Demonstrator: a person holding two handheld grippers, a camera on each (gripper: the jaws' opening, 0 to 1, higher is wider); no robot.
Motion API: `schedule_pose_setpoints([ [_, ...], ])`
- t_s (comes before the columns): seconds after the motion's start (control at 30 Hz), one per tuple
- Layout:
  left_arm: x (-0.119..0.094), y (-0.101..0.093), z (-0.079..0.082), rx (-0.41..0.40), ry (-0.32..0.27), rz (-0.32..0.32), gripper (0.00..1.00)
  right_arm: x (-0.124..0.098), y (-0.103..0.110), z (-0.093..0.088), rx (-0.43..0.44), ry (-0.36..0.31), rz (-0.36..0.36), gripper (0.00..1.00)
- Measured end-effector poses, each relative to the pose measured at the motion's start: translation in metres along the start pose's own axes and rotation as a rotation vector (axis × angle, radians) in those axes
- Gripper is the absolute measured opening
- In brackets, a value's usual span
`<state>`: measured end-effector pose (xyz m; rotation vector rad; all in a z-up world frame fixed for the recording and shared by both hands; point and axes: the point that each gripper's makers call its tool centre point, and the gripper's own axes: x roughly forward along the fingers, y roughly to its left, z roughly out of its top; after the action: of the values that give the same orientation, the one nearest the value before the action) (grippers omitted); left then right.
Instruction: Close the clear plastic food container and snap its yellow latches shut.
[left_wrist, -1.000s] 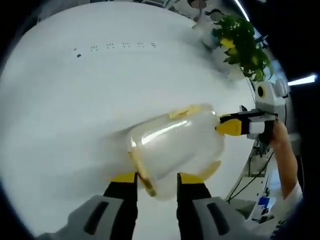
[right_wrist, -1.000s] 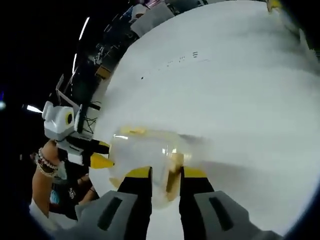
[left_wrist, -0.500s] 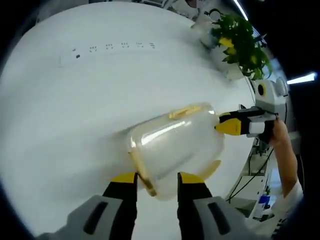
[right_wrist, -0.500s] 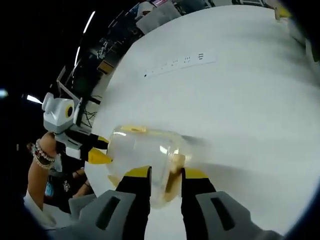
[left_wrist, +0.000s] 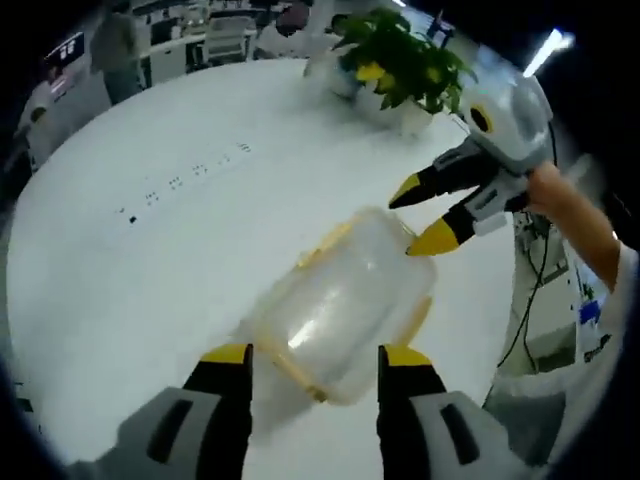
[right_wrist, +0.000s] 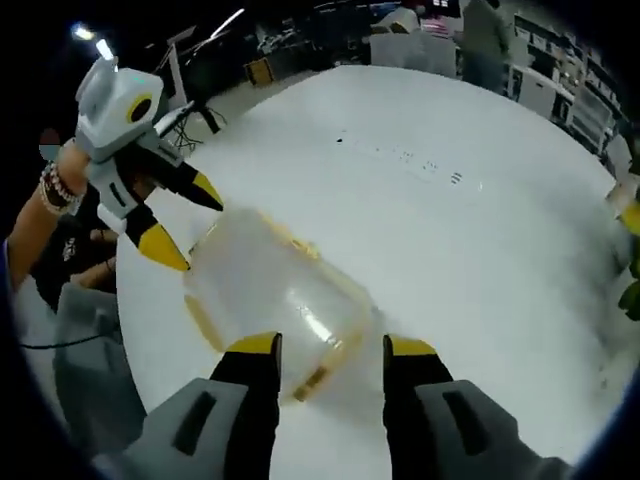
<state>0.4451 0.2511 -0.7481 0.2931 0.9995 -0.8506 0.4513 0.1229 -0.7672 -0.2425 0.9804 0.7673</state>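
The clear plastic food container (left_wrist: 340, 305) (right_wrist: 275, 290) is lying on the white tabletop (left_wrist: 150, 250) (right_wrist: 480, 260), lid on as far as we can judge, with yellow latches (left_wrist: 320, 243) (right_wrist: 322, 377) showing along its rim. Through the blur we are not telling whether any latch is already snapped down.

We are bracketing the container from opposite ends. In the left gripper view, the left tool (left_wrist: 314, 355) is standing with its jaws spread wide to either side of the near end, gripping nothing. In the same view the right tool (left_wrist: 420, 215) is sitting at the far end, jaws parted, the lower tip just beside the container's rim. In the right gripper view, the right tool (right_wrist: 330, 347) is likewise straddling its end with jaws wide, and the left tool (right_wrist: 180, 225) is hovering at the opposite end, also parted.

Beyond, a potted plant (left_wrist: 400, 65) is standing near the tabletop's far edge.

Our worry: the container is light and lying loose, so pressing a latch from one end without bracing the other is likely to make it slide or roll away. An open jaw tip could also slip off the smooth plastic and leave the latch half seated.
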Motion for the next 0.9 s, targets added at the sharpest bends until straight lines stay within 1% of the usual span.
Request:
schedule_pose_setpoints([
  [0.03, -0.002, -0.001, 0.003, 0.035, -0.016, 0.011, 0.45, -0.002, 0.002, 0.002, -0.011, -0.013, -0.002, 0.34],
  [0.07, -0.004, -0.007, 0.006, 0.085, -0.048, 0.016, 0.44, -0.004, 0.005, 0.007, -0.036, -0.023, -0.003, 0.34],
  [0.1, -0.004, -0.012, 0.009, 0.102, -0.073, 0.016, 0.43, -0.005, 0.003, 0.012, -0.061, -0.03, 0.002, 0.34],
  [0.13, 0.0, -0.01, 0.018, 0.133, -0.092, 0.009, 0.41, -0.005, 0.002, 0.016, -0.086, -0.036, 0.006, 0.34],
  [0.17, 0.002, -0.013, 0.023, 0.168, -0.113, -0.004, 0.4, -0.006, 0.009, 0.018, -0.138, -0.035, 0.02, 0.34],
  [0.23, 0.004, -0.022, 0.024, 0.218, -0.133, -0.028, 0.37, -0.006, 0.015, 0.024, -0.206, -0.035, 0.026, 0.33],
  [0.27, 0.005, -0.032, 0.022, 0.235, -0.141, -0.03, 0.34, -0.005, 0.018, 0.027, -0.223, -0.038, 0.031, 0.31],
  [0.3, 0.007, -0.039, 0.022, 0.261, -0.145, -0.041, 0.3, -0.004, 0.024, 0.029, -0.26, -0.039, 0.054, 0.29],
  [0.37, 0.009, -0.043, 0.022, 0.252, -0.157, -0.041, 0.19, -0.001, 0.033, 0.032, -0.294, -0.037, 0.068, 0.2],
  [0.4, 0.011, -0.044, 0.022, 0.254, -0.162, -0.044, 0.18, 0.0, 0.035, 0.033, -0.309, -0.032, 0.073, 0.18],
  [0.43, 0.012, -0.045, 0.022, 0.257, -0.165, -0.046, 0.18, 0.001, 0.042, 0.03, -0.316, -0.03, 0.078, 0.18],
  [0.47, 0.014, -0.047, 0.021, 0.264, -0.165, -0.052, 0.17, 0.002, 0.043, 0.03, -0.318, -0.028, 0.08, 0.18],
  [0.53, 0.018, -0.049, 0.019, 0.27, -0.161, -0.057, 0.15, 0.009, 0.045, 0.035, -0.337, -0.019, 0.097, 0.16],
  [0.57, 0.021, -0.049, 0.018, 0.289, -0.156, -0.057, 0.14, 0.011, 0.05, 0.033, -0.347, -0.016, 0.103, 0.15],
  [0.67, 0.025, -0.052, 0.016, 0.291, -0.154, -0.068, 0.14, 0.016, 0.058, 0.033, -0.368, -0.005, 0.123, 0.15],
  [0.87, 0.027, -0.06, 0.016, 0.3, -0.159, -0.088, 0.11, 0.022, 0.067, 0.033, -0.389, -0.002, 0.137, 0.12],
  [0.9, 0.028, -0.061, 0.016, 0.298, -0.158, -0.093, 0.11, 0.023, 0.068, 0.035, -0.391, -0.001, 0.141, 0.11],
])
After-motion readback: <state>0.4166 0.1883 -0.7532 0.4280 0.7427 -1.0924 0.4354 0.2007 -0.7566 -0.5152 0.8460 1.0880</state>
